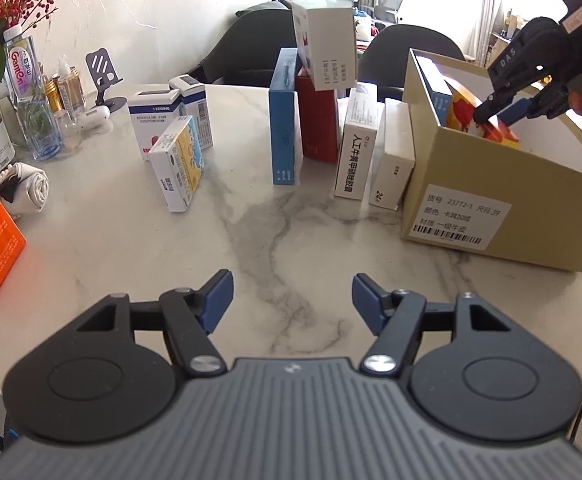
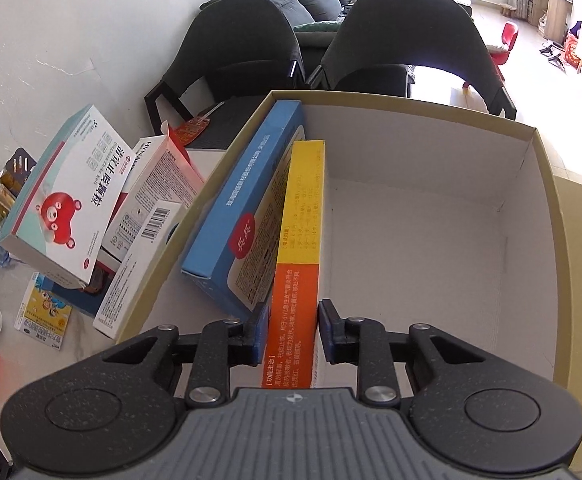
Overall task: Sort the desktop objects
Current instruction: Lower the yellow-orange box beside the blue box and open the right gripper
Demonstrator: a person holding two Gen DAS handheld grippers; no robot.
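The left gripper (image 1: 293,300) hangs over bare marble table (image 1: 251,232), its blue pads spread with nothing between them. Ahead of it stands a row of 4 upright cartons, among them a blue box (image 1: 283,120), with a white box (image 1: 325,46) perched on top. To the right of them sits the tan shoebox (image 1: 491,208). There the right gripper (image 2: 293,330) reaches into the shoebox, its 2 pads straddling the orange-yellow box (image 2: 297,280): the left pad touches the box, while a narrow gap shows at the right pad. This box stands on edge against a blue carton (image 2: 243,216) at the shoebox's left wall.
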